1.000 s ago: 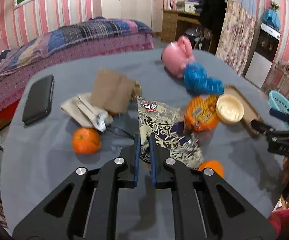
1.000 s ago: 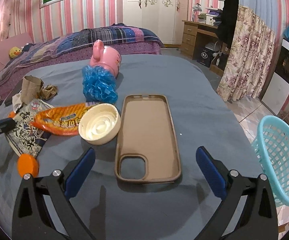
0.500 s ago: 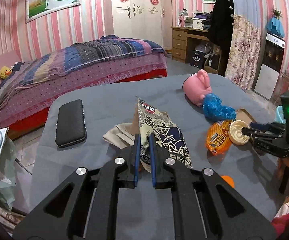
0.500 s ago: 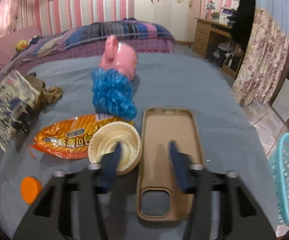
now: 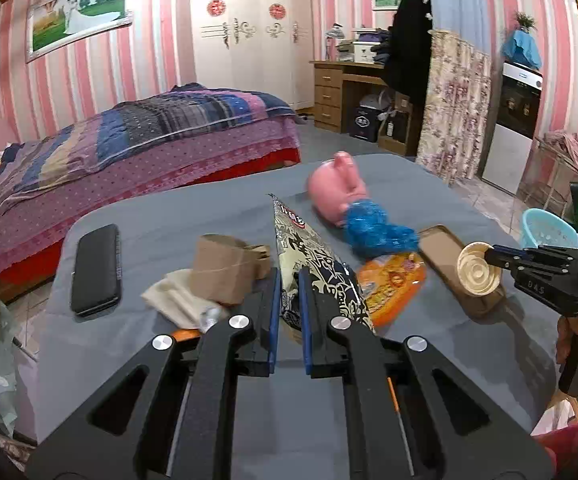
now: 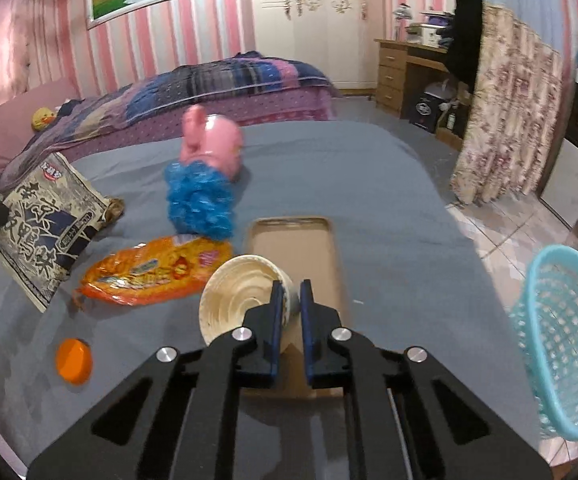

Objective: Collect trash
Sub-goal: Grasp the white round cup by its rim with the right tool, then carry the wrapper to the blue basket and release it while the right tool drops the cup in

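My left gripper (image 5: pixel 289 280) is shut on a patterned black-and-cream snack bag (image 5: pixel 309 256) and holds it upright above the grey table; the bag also shows at the left of the right wrist view (image 6: pixel 49 224). My right gripper (image 6: pixel 289 292) is shut on the rim of a cream paper bowl (image 6: pixel 241 300), tilted and lifted over a brown phone case (image 6: pixel 293 248); the bowl also shows in the left wrist view (image 5: pixel 477 272). An orange snack wrapper (image 6: pixel 157 272) lies flat on the table left of the bowl.
A turquoise basket (image 6: pixel 565 336) stands off the table's right edge. A pink pig toy (image 6: pixel 213 144), a blue scrunched bag (image 6: pixel 201 200), an orange cap (image 6: pixel 74 361), a black phone (image 5: pixel 96 268), brown crumpled paper (image 5: pixel 225 272) and a cream cloth (image 5: pixel 177 300) lie on the table (image 6: pixel 369 184).
My right gripper closed on the bowl's rim and lifted it off the table. My left gripper raised the snack bag from the table and holds it upright.
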